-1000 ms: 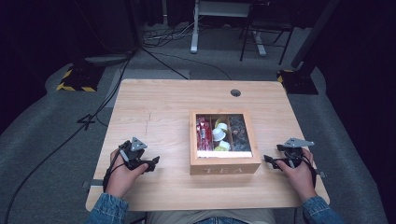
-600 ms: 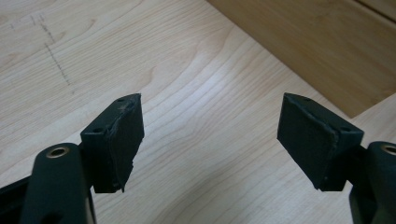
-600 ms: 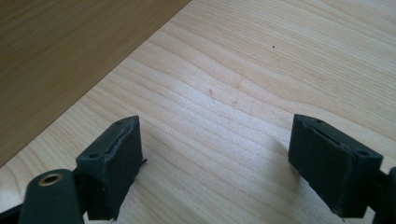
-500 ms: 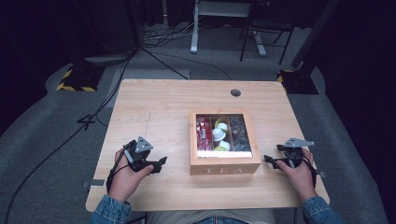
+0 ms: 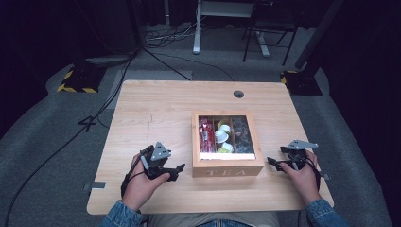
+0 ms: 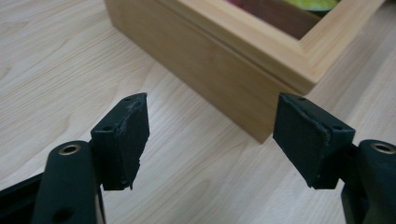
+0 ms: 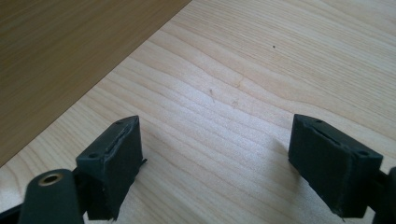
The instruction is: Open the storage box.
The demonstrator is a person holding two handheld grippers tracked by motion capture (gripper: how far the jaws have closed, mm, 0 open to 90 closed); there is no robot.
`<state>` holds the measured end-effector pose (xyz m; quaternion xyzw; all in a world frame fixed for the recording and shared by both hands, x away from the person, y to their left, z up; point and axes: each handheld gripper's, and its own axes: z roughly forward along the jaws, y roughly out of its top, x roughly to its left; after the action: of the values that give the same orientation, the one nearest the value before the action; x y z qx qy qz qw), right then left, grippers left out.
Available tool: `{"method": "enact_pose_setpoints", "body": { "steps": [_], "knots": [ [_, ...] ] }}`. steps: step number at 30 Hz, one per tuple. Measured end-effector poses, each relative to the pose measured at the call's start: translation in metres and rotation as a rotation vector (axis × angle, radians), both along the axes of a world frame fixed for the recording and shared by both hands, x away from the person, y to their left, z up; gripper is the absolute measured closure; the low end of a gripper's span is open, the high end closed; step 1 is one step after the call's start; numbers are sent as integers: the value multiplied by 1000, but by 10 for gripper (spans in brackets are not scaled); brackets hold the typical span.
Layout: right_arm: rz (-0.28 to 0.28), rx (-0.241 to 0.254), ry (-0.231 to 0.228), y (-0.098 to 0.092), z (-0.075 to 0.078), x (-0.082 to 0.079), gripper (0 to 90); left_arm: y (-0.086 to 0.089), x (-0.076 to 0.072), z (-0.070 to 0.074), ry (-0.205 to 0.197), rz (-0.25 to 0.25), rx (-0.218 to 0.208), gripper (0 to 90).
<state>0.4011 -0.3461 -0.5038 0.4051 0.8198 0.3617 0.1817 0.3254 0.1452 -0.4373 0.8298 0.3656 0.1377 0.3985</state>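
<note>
1. In the high view we see the wooden tea box [image 5: 228,142] at the centre of the table [image 5: 156,106], with "TEA" on its near wall. Red packets sit in its left compartment and white and yellow pieces in the middle one; what fills the dark right compartment we cannot make out. The left gripper [image 5: 178,169] sits at lower left, just beside the box's near left corner, and the right gripper [image 5: 273,163] at lower right, close to the box's right wall. Both forearms are cut off by the bottom edge.

2. In the left gripper view we see the jaws standing wide with nothing between the pads [image 6: 133,135], though they have just been closing a little. The box corner [image 6: 261,79] fills the upper middle, near the pads but apart; its top is cut off by the frame edge, so the contents are mere colour smears.

3. In the right gripper view we see jaws spread wide over bare wood, holding nothing. A darker wooden surface crosses the upper left.
</note>
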Motion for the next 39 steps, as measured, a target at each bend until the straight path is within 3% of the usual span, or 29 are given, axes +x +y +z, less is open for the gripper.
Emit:
{"method": "enact_pose_setpoints", "body": {
  "steps": [7, 10, 16, 22, 25, 29, 39],
  "knots": [
    [1, -1, 0, 0, 0, 0, 174, -18, -3, -10, 4, -33, -25, 306],
    [1, -1, 0, 0, 0, 0, 174, -20, -4, -13, -3, -29, 0, 343],
    [1, 0, 0, 0, 0, 0, 176, -20, -6, -15, 4, -39, -25, 427],
    [1, 0, 0, 0, 0, 0, 175, -26, -13, -16, 27, -84, -36, 490],
    [2, 0, -1, 0, 0, 0, 175, -30, -15, -17, 16, -105, -38, 535],
    [1, 0, 0, 0, 0, 0, 175, -31, -15, -18, -16, -110, -39, 727],
    [12, 5, 0, 0, 0, -1, 211, -32, -17, -17, -24, -125, -28, 796]
  ]
}}
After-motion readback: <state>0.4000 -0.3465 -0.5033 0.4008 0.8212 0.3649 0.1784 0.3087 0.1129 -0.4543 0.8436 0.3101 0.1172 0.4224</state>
